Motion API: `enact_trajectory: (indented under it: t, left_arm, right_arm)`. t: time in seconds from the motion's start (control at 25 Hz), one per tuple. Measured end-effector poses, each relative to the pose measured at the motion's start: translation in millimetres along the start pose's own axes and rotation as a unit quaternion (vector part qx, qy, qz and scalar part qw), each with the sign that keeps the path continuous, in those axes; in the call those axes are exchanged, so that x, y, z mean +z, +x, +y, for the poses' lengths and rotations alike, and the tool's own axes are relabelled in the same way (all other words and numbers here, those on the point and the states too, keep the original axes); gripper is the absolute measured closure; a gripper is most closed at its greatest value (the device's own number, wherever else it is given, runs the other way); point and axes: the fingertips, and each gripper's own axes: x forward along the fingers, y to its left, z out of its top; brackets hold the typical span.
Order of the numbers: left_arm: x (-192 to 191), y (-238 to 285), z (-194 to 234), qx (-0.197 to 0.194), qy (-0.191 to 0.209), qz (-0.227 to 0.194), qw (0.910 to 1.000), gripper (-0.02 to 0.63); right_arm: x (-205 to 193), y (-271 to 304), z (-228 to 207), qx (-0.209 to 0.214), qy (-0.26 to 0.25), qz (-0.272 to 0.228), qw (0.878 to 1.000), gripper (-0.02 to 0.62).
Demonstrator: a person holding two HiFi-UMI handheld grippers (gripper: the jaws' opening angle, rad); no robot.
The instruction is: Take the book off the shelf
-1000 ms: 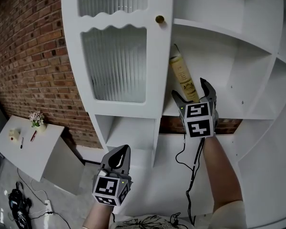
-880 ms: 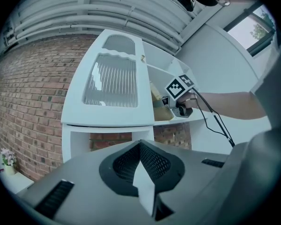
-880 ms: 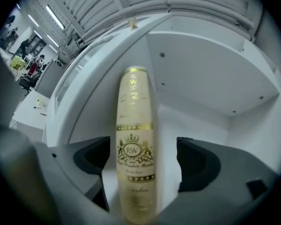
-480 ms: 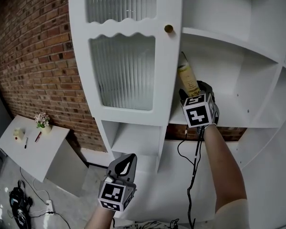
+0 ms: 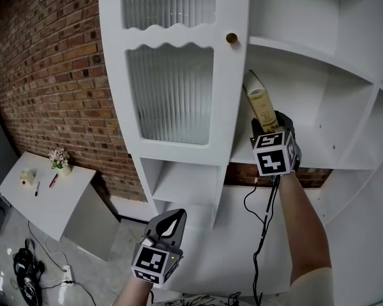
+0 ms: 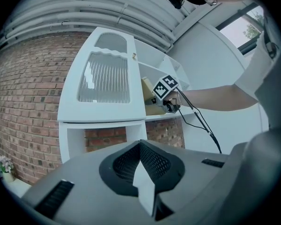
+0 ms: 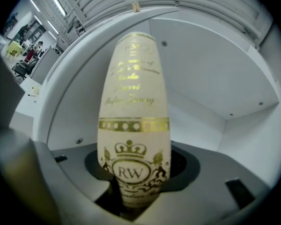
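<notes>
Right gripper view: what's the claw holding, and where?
The book, by the lower end of its spine; the right claw has just been closing on it.

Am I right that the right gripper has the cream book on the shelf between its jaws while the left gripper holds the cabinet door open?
Not quite. The left gripper holds nothing: the left gripper view shows its jaws together, clear of the cabinet door. The right gripper, whose jaws have just been closing, does have the cream book between them.
</notes>
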Motion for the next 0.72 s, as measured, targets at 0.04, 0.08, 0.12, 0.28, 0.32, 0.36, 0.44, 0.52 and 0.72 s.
enact_trajectory:
  t: [0.04,0.08,0.12,0.28,0.32,0.36,0.44,0.52,0.72]
  left_arm:
    - [0.0,-2.9,-1.3,-0.003,0.001,-0.001,1.0,0.594]
    - [-0.1,-6.0,-2.5,-0.005,0.002,-0.002,1.0,0.594]
    - [-0.4,-9.3,-3.7,-0.008,0.003,-0.004,1.0,0.594]
    - [-2.9,-24.4,-11.7,-0.023,0.004,-0.007,0.9997,0.594]
    - [-4.0,-28.3,-14.5,-0.028,0.003,-0.006,0.9996,0.594]
    - [-5.2,-32.0,-17.1,-0.033,0.001,-0.006,0.9994,0.594]
    - [-7.5,-37.8,-20.5,-0.041,-0.002,-0.004,0.9991,0.594]
    - [-8.7,-42.6,-23.5,-0.047,-0.005,-0.003,0.9989,0.594]
    - [-13.2,-61.8,-36.5,-0.07,-0.014,0.002,0.9974,0.594]
  right_arm:
    - [-0.1,-5.4,0.5,0.004,0.002,-0.002,1.0,0.362]
    - [-0.2,-11.6,1.4,0.008,0.006,-0.005,1.0,0.362]
    - [-0.2,-18.9,2.5,0.011,0.012,-0.01,1.0,0.362]
    - [1.9,-57.8,4.5,0.012,0.027,-0.03,0.999,0.362]
    - [2.3,-68.5,5.0,0.01,0.03,-0.034,0.999,0.362]
    - [2.7,-78.9,6.0,0.008,0.032,-0.038,0.999,0.362]
    - [4.4,-97.3,9.0,0.004,0.034,-0.046,0.998,0.362]
    - [6.4,-113.0,12.3,-0.004,0.034,-0.053,0.998,0.362]
    - [3.1,-162.3,25.1,-0.021,0.041,-0.068,0.997,0.362]
